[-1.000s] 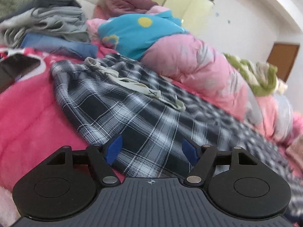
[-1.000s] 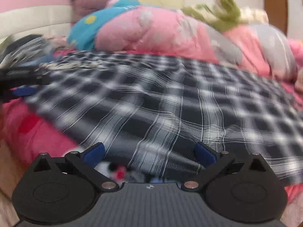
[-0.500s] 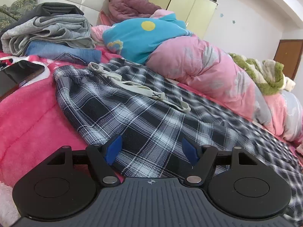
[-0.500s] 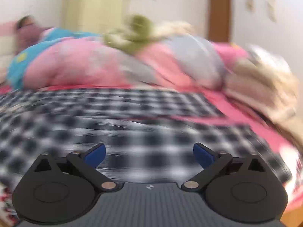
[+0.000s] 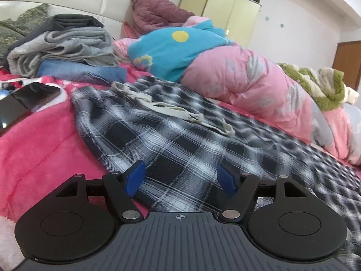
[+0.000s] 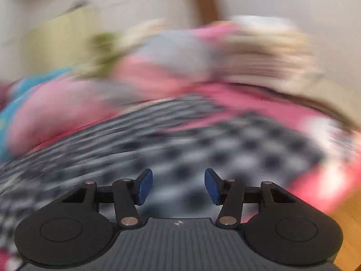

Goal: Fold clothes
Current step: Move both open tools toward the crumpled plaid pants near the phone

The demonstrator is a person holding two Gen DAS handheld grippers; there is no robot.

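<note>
While my left claw (image 5: pixel 180 178) hangs low over the near edge of the plaid trousers (image 5: pixel 180 140), its jaws stand released with nothing between them; the left view shows the cloth spread flat across the pink blanket (image 5: pixel 38 144) of the bed. The waistband end lies at the far left, and its pale drawstring (image 5: pixel 176 110) trails loose over the top of the fabric. A phone (image 5: pixel 24 103) rests on the blanket just beside that end, and a stack of folded clothes (image 5: pixel 65 49) sits behind it. A pink quilt (image 5: pixel 243 76) is bunched along the far side of the trousers, with a person (image 5: pixel 158 11) sitting against the headboard.

The right view is badly smeared. I can make out my right claw (image 6: pixel 178 186), its jaws parted and empty, over what looks like the leg end of the same plaid trousers (image 6: pixel 225 153); finer detail I cannot tell.

My worries from here: a pinch taken blind in that blur could catch only one layer, or the blanket's pile with it, and the fold would come up crooked. The loose drawstring could get trapped inside a fold and leave a lump. Dragging the waistband sideways might nudge the phone.
</note>
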